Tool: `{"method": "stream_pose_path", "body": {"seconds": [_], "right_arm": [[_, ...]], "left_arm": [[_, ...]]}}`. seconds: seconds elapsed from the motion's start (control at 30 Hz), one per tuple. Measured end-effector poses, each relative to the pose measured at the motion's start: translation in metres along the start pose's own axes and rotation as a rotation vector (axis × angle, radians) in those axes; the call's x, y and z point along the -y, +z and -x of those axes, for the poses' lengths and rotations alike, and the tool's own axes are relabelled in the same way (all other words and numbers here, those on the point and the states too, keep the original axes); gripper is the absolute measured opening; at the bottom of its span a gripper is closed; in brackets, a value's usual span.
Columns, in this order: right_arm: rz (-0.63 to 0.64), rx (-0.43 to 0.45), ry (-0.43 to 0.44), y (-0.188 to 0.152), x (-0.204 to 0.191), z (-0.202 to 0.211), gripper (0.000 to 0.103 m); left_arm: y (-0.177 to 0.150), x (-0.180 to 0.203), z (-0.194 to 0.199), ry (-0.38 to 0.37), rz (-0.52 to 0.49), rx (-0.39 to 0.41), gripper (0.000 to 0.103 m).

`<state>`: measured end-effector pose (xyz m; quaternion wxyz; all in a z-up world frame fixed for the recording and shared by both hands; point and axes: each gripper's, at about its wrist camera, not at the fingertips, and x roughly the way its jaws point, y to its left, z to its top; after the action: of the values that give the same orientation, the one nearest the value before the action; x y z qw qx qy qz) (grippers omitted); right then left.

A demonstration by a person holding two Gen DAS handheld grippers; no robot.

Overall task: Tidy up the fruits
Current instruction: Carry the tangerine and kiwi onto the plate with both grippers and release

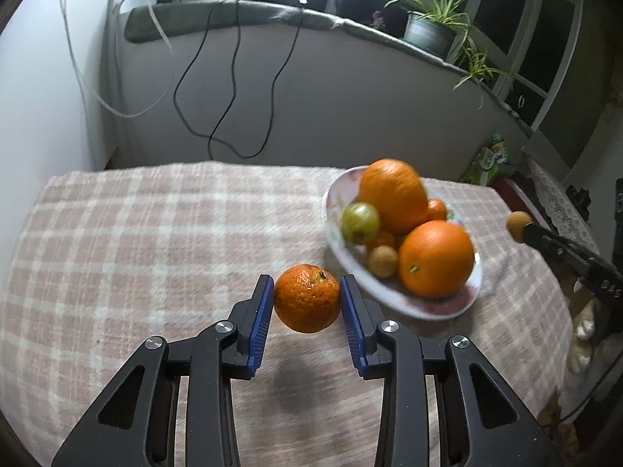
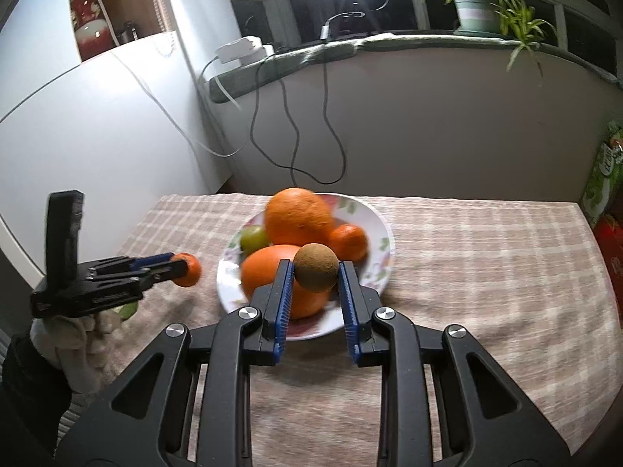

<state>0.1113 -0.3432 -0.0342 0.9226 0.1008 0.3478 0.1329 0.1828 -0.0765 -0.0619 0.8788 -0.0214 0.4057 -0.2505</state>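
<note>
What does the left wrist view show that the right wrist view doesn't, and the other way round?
Only the left wrist view: a small brown fruit lying in the plate, and the left gripper's grip on the tangerine seen close up.

Only the right wrist view: the gloved hand carrying the left gripper, and a red jar on a shelf.

Both: plate with two big oranges, a green fruit, the right gripper shut on a brown fruit, checked cloth, potted plant.
</note>
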Motion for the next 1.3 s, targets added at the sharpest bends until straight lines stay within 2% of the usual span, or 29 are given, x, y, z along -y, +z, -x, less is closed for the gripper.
{"method": "stream_pose_path", "body": {"seconds": [0.23, 0.5, 1.3], "right_arm": [[-0.034, -0.004, -0.022, -0.001, 0.027, -0.001, 0.025], [-0.056, -0.012, -0.018, 0.004, 0.043, -0.014, 0.025], [-0.033, -0.068, -0.006, 0.010, 0.041, -0.050, 0.025]], "left_arm": [[0.008, 0.020, -0.006, -0.034, -0.007, 0.011, 0.033], [0.015, 0.036, -0.012, -0.036, -0.008, 0.019, 0.033], [0.023, 0.045, -0.024, -0.024, -0.001, 0.017, 0.033]]}}
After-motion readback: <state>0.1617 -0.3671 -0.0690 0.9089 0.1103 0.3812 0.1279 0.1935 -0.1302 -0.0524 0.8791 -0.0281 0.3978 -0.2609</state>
